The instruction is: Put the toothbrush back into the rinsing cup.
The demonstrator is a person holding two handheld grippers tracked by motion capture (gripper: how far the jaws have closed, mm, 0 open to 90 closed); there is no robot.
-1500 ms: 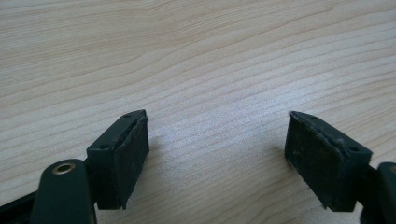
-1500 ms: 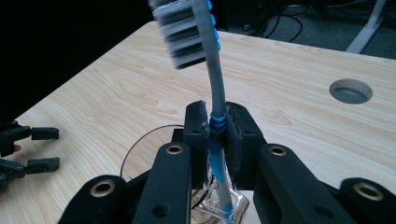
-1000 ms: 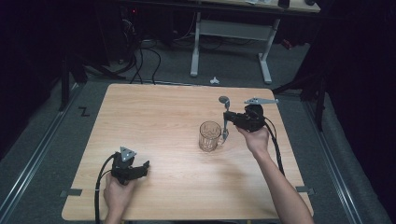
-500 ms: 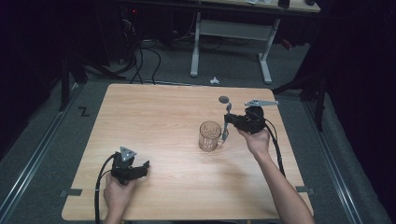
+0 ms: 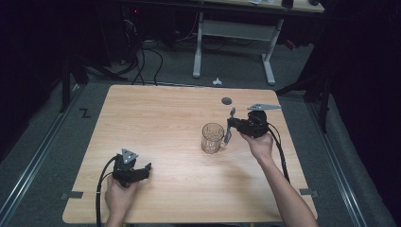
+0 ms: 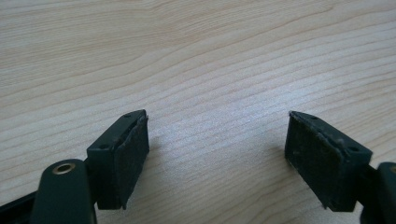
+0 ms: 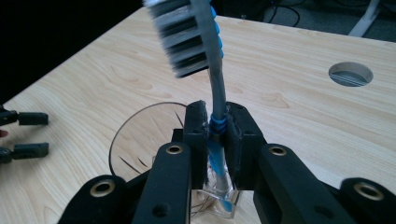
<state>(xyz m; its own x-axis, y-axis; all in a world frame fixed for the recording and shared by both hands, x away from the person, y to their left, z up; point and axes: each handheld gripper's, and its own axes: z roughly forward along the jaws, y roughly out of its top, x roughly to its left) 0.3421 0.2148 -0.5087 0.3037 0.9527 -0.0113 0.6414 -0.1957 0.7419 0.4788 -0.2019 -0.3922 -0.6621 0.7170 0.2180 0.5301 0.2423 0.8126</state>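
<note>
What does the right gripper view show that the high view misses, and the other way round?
Right gripper view: blue grip and grey bristles of the toothbrush, clamped between the pads above the glass mug.
High view: both forearms, the mug's handle beside the right gripper, the desk legs behind.
Both: the toothbrush, the mug, the left gripper, the table and its hole.
</note>
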